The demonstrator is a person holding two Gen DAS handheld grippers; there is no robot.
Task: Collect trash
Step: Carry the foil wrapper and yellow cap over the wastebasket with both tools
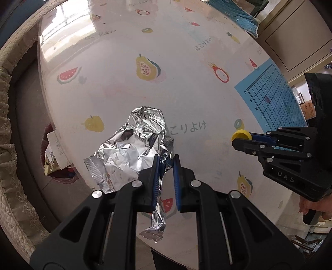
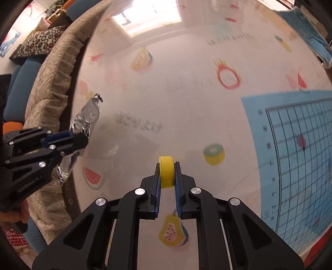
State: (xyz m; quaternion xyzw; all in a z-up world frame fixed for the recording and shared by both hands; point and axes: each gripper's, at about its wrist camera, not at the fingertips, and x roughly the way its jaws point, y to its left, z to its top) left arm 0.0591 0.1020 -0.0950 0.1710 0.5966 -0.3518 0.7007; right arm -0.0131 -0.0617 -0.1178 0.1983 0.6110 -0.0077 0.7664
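Note:
My left gripper (image 1: 166, 164) is shut on a crumpled silver foil wrapper (image 1: 132, 145) and holds it above the fruit-print table (image 1: 128, 95); a strip of the foil hangs down between its fingers. The wrapper also shows in the right wrist view (image 2: 87, 116), with the left gripper (image 2: 76, 135) around it at the left. My right gripper (image 2: 167, 172) is shut on a yellow bottle cap (image 2: 166, 174), held on edge above the table (image 2: 176, 103). The cap (image 1: 240, 134) and the right gripper (image 1: 238, 139) also show at the right of the left wrist view.
A blue grid sheet (image 2: 294, 157) lies on the table's right side. A dark red bin (image 1: 56, 157) with paper trash stands below the table's left edge. A beige lace-covered sofa (image 2: 54, 87) runs along the left. A blue cloth (image 1: 238, 14) lies at the far right.

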